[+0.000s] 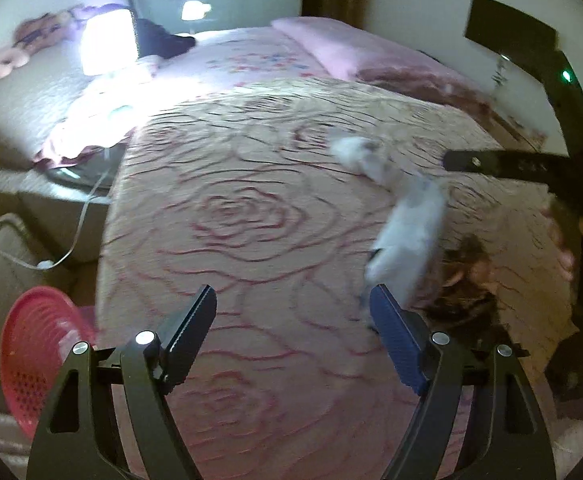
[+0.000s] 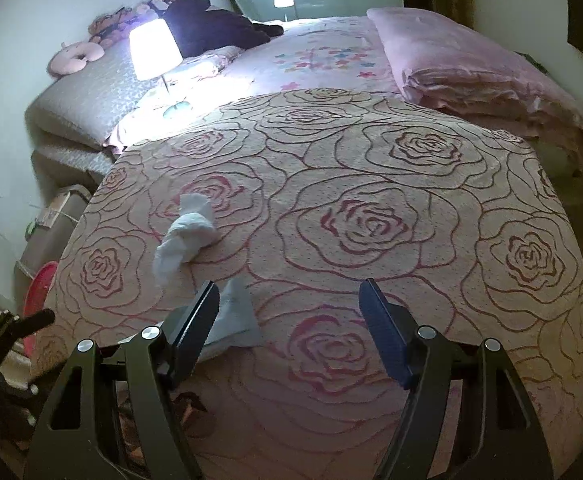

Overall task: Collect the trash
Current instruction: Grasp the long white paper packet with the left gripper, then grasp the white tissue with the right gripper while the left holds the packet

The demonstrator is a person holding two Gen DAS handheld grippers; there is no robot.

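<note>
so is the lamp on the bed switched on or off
On. The white-shaded table lamp glows brightly in the right wrist view and throws a bright patch onto the pale bedding around its base.

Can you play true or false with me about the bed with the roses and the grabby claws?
1. A crumpled white tissue lies on the rose blanket. True.
2. The right gripper is squeezing the tissue. False: its jaws stand apart with nothing between them, and the tissue lies ahead of them on the blanket.
3. A red basket sits beside the bed, off the blanket. True.
4. The lamp is switched off. False: its shade glows bright.
5. The left gripper is shut tight. False: its jaws are wide apart and empty.
6. A flat pale wrapper lies near the right gripper's left finger. True.
</note>
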